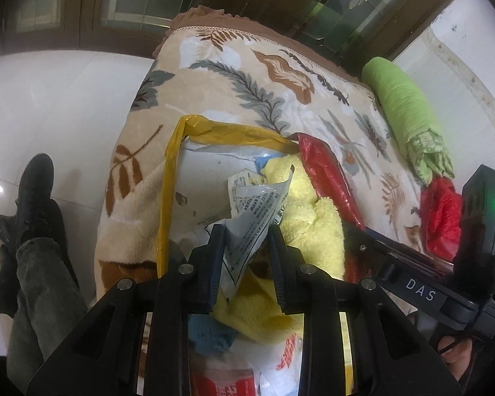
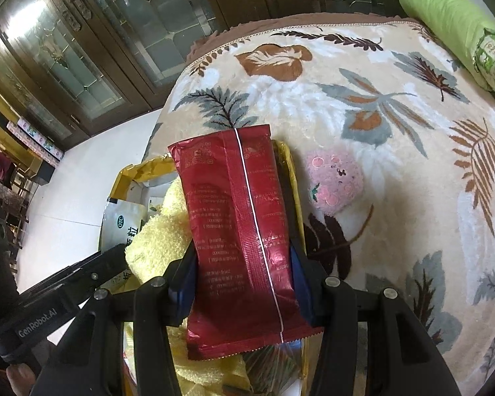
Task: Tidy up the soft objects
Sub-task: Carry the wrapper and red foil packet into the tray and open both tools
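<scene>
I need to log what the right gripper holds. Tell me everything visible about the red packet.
The red packet is a glossy, crinkled foil-like pouch with a raised back seam along its length, crimped serrated ends and small print. The right gripper has its jaws shut on its sides, holding it lengthwise above the yellow towel in the yellow-rimmed bag.

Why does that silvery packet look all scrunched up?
The silvery packet is crumpled and bent between the left gripper fingers, over the yellow towel. The red packet in the right gripper looks flat and undamaged.
</scene>
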`<state>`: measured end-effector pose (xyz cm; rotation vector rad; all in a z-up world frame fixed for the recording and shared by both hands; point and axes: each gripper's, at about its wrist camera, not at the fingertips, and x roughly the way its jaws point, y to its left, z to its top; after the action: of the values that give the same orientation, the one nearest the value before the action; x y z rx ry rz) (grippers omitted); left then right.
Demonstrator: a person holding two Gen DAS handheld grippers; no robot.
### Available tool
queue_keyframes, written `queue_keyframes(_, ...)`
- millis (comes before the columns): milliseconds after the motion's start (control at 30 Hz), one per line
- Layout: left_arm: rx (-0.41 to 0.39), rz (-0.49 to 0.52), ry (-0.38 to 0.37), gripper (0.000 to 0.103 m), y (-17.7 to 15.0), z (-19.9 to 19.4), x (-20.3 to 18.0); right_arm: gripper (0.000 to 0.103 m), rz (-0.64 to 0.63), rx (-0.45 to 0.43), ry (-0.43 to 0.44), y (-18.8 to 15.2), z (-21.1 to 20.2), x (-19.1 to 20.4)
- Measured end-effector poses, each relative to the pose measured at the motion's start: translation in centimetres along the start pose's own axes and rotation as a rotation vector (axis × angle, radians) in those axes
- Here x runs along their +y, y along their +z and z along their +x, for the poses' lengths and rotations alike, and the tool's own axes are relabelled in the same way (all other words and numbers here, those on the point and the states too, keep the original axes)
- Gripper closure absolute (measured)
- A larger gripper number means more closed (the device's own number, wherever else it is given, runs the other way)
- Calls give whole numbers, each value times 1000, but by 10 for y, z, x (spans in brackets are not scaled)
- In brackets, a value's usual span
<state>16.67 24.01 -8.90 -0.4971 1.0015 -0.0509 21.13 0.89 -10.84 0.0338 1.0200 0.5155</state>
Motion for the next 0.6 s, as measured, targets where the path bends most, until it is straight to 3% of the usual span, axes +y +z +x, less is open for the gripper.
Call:
queue_keyframes(267, -26, 73, 80, 77, -4, 4, -11, 46, -17, -33, 28, -2, -4, -1)
queue_keyframes(333, -17, 88, 93, 70, -5, 7, -13, 43, -8, -44, 55, -2, -8, -5)
queue_keyframes(433, -14, 75, 38, 69, -8, 6, -7, 35, -9, -79, 95, -3, -18, -8)
queue_keyframes(500, -28, 43, -14, 68, -8, -2, -1, 34, -3, -109, 124, -5, -27, -11)
queue_keyframes(600, -55, 22, -29, 48, -10, -12, 5, 34, -6, -122, 151, -5, -34, -13)
